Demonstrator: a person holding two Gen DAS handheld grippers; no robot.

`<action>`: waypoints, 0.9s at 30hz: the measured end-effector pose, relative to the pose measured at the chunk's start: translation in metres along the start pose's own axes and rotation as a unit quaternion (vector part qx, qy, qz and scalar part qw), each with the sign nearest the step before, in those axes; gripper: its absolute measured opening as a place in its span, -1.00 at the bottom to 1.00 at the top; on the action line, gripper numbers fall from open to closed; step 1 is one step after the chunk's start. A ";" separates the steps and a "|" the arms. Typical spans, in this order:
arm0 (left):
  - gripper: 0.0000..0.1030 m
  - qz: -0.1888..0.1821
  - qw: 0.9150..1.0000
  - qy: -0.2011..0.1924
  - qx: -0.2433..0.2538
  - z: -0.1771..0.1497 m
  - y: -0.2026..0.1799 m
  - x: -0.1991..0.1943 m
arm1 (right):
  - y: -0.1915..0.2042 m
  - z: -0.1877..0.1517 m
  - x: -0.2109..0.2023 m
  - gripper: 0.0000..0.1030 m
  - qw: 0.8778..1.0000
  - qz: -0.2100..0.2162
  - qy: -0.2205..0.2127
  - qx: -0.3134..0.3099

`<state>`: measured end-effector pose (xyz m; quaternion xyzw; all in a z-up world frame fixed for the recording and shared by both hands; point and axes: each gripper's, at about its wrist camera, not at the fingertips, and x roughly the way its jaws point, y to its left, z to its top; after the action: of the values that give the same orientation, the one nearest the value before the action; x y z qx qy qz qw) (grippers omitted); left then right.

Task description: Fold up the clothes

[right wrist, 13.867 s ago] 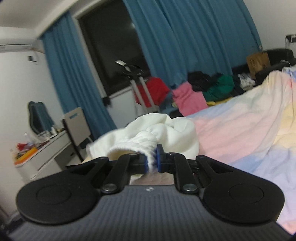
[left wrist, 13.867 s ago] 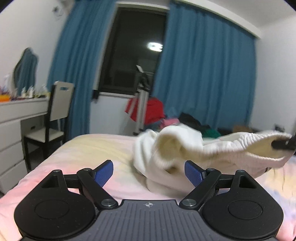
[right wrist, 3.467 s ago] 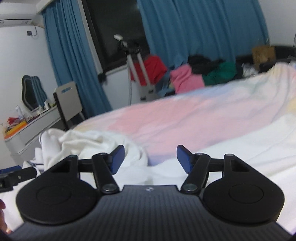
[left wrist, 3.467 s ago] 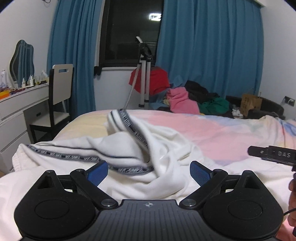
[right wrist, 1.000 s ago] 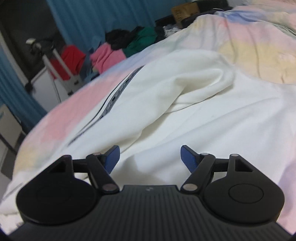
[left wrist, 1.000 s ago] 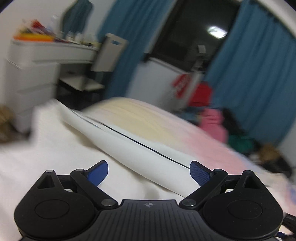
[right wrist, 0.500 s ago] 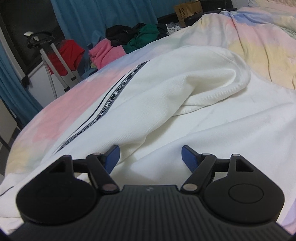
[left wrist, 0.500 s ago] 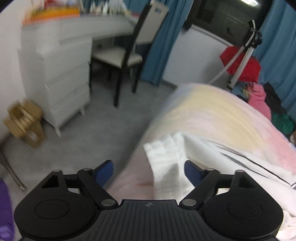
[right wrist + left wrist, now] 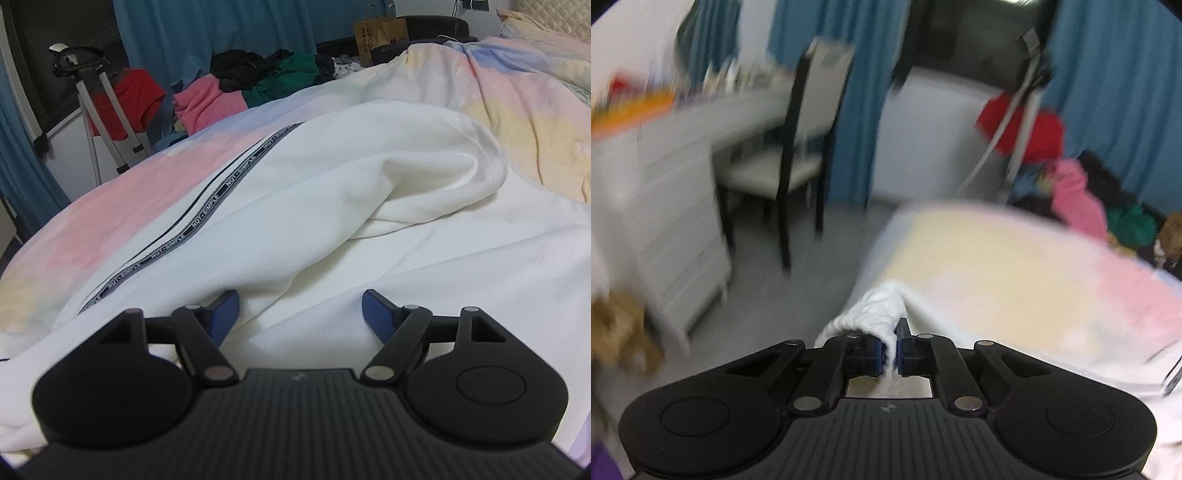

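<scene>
A white garment (image 9: 332,192) with a dark lettered stripe lies spread and rumpled on the pastel bed cover (image 9: 122,206). My left gripper (image 9: 891,354) is shut on the garment's white ribbed cuff (image 9: 875,310) at the bed's corner; the view is blurred. My right gripper (image 9: 300,310) is open and empty, its blue fingertips (image 9: 225,306) resting low over the white cloth near a fold.
A white dresser (image 9: 665,192) and a chair (image 9: 798,147) stand on the grey floor left of the bed. A clothes pile (image 9: 236,88), a steamer stand (image 9: 96,96) and blue curtains (image 9: 207,29) are beyond the bed. A paper bag (image 9: 380,33) stands at the back.
My left gripper has closed on the ribbed cuff at the bed's corner and lifted it a little. My right gripper has stayed open and moved slightly closer to the cloth.
</scene>
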<state>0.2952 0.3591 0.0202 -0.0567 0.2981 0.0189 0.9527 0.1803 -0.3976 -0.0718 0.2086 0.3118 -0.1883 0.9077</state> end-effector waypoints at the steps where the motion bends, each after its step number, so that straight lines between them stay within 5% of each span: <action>1: -0.86 -0.002 1.000 -0.009 0.010 0.012 -0.012 -0.003 | 0.000 0.001 -0.001 0.47 1.000 -0.001 -0.002 0.001; 4: -0.84 0.001 0.999 -0.018 0.033 0.036 -0.044 -0.003 | -0.004 0.003 -0.004 0.47 1.000 -0.001 -0.006 0.007; 9: -0.66 0.062 0.997 0.046 0.012 0.013 -0.056 0.027 | -0.006 0.005 0.001 0.47 1.000 -0.003 -0.001 0.014; 11: -0.33 0.088 0.993 0.073 -0.005 -0.004 -0.050 0.037 | -0.007 0.006 0.002 0.47 1.000 -0.003 -0.001 0.012; 18: 0.35 0.095 0.994 0.050 -0.006 -0.024 -0.050 -0.033 | -0.009 0.009 -0.005 0.47 1.000 0.004 -0.007 0.017; 23: 0.54 0.006 0.993 0.052 -0.106 -0.045 -0.080 -0.079 | -0.014 0.014 -0.018 0.46 0.999 0.008 -0.024 0.021; 27: 0.55 -0.096 0.969 0.085 -0.209 -0.075 -0.116 -0.076 | -0.035 0.024 -0.032 0.46 0.997 0.030 -0.027 0.073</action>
<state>0.1988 0.2352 0.0135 -0.2846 0.3608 -0.0155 0.8880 0.1520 -0.4326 -0.0434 0.2782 0.2659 -0.1887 0.9035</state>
